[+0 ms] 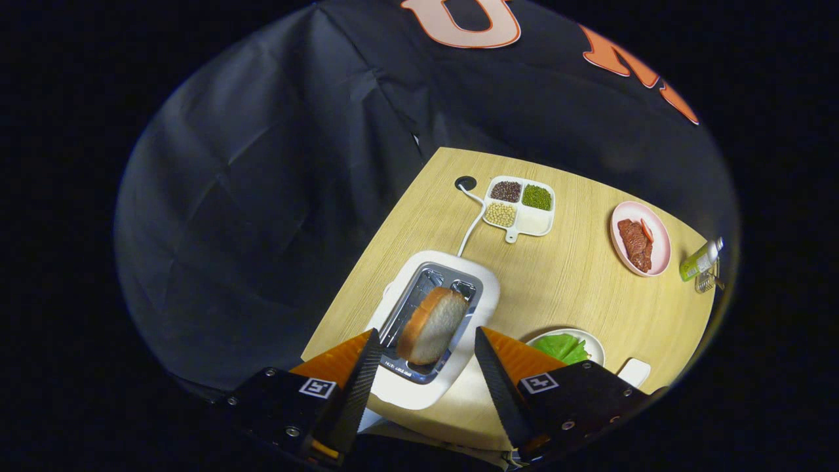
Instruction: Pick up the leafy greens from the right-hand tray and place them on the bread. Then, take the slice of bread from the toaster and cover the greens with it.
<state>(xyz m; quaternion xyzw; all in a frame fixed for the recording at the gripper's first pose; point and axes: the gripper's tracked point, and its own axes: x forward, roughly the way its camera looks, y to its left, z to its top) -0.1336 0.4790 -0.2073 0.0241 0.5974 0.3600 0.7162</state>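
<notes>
hand-held gripper (425,341) fingers apart, bread slice (432,326) between, wooden table (564,282)

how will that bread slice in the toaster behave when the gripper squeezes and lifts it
The bread slice looks soft and thick, so it will probably dent under the open gripper rather than slip. It likely weighs little. It leans tilted in the toaster slot, so it may catch on the metal edge coming out.

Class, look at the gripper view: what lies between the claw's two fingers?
In the gripper view, the open claw frames a bread slice standing in the toaster slot; neither finger touches it.
</notes>
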